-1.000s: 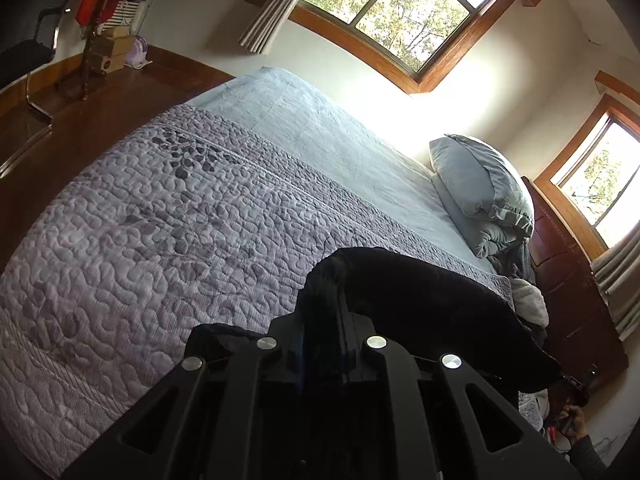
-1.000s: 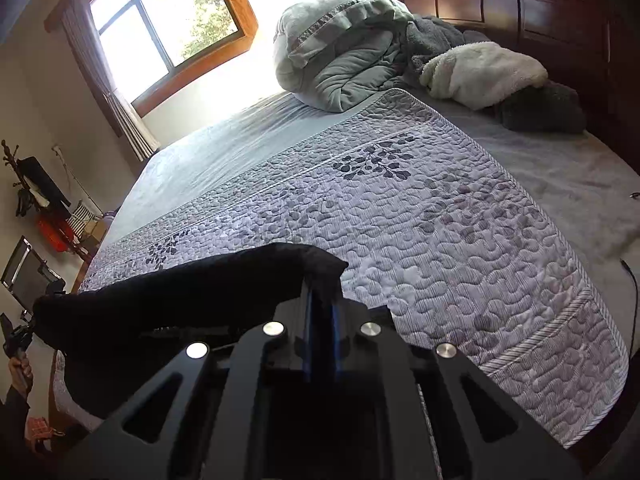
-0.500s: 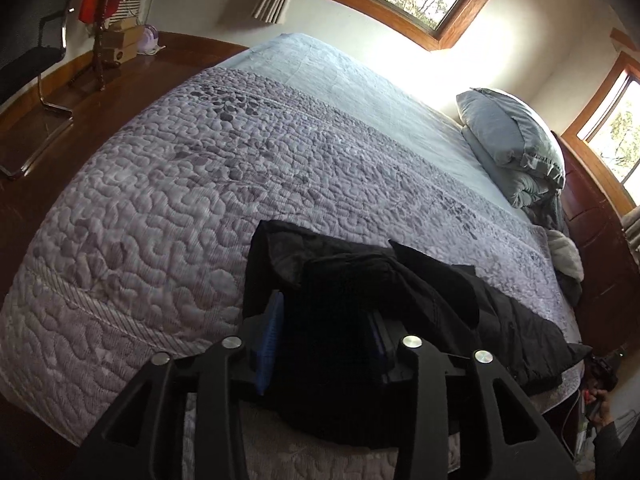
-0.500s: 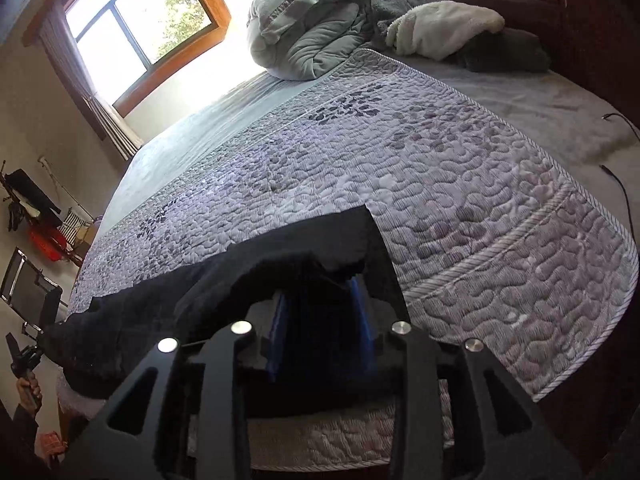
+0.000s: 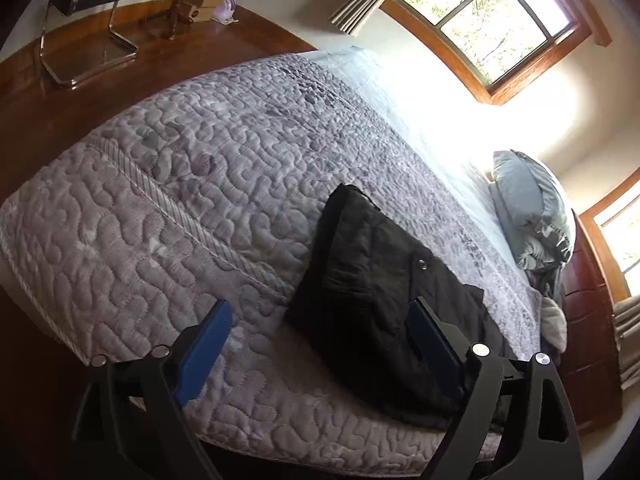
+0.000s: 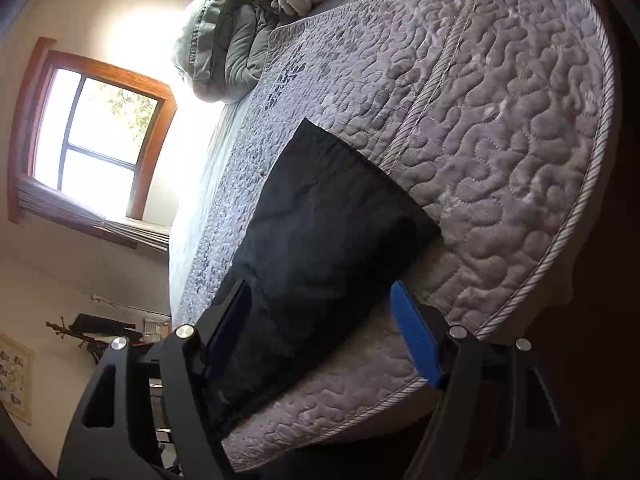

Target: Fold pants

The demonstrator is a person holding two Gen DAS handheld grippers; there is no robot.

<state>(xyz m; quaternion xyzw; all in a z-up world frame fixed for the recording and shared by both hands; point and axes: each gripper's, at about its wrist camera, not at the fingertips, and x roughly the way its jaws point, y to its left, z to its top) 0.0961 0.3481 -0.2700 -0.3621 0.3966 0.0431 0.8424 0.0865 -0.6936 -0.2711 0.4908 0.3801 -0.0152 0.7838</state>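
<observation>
Black pants [image 5: 376, 292] lie flat on the grey quilted bedspread [image 5: 192, 168] near the bed's foot edge, with a metal button showing. My left gripper [image 5: 320, 328] is open and empty above the pants' near end, its blue pads spread wide. In the right wrist view the pants [image 6: 316, 232] lie as a dark flat shape on the quilt [image 6: 500, 128]. My right gripper [image 6: 320, 320] is open and empty, hovering over the pants' near end.
Grey pillows [image 5: 532, 216] and bunched blankets [image 6: 240, 28] sit at the headboard end. A metal-framed chair [image 5: 92, 8] stands on the wooden floor to the left of the bed. Windows [image 5: 480, 12] glare brightly behind the bed.
Both grippers were shut on the black pants, lowered them onto the quilt, then opened and pulled back. The pants now lie flat, released.
</observation>
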